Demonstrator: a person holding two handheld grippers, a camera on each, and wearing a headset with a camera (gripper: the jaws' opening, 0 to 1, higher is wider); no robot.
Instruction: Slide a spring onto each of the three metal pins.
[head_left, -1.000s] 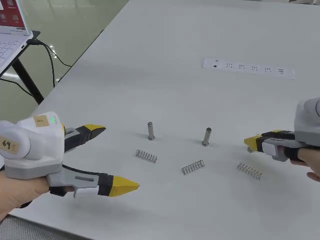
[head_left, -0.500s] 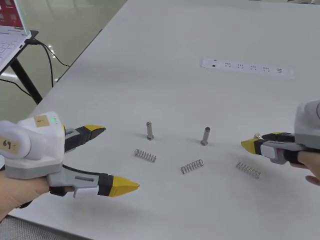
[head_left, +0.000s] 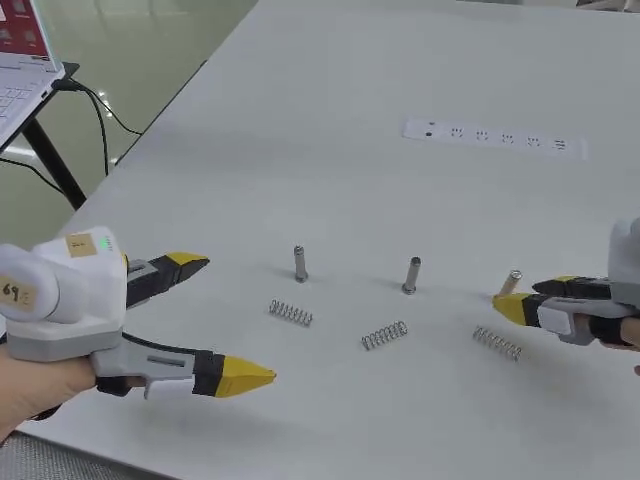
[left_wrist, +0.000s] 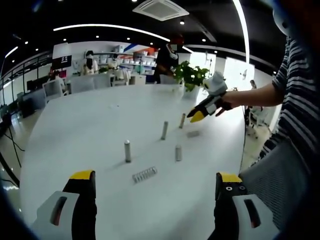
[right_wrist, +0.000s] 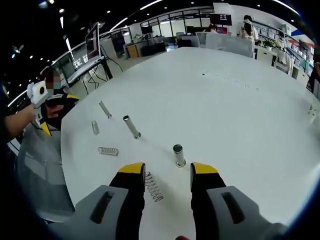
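Three short metal pins stand upright on the white table (head_left: 330, 150): the left pin (head_left: 300, 262), the middle pin (head_left: 412, 274) and the right pin (head_left: 512, 282). A spring lies flat in front of each: left spring (head_left: 291, 313), middle spring (head_left: 385, 335), right spring (head_left: 497, 344). My left gripper (head_left: 225, 318) hovers wide open left of the row, nothing between its jaws. My right gripper (head_left: 512, 307) is open just beside the right pin. In the right gripper view that pin (right_wrist: 178, 155) stands just ahead of my right gripper (right_wrist: 168, 168), with the right spring (right_wrist: 153, 187) lying by its left jaw.
A white power strip (head_left: 495, 138) lies far back on the table. A laptop (head_left: 22, 60) on a stand with black cables sits off the table's left edge. In the left gripper view a person's arm and striped sleeve (left_wrist: 295, 100) reach in from the right.
My right gripper has drawn back to the right and slightly lower, uncovering the right pin that it hid before. My left gripper has barely shifted.
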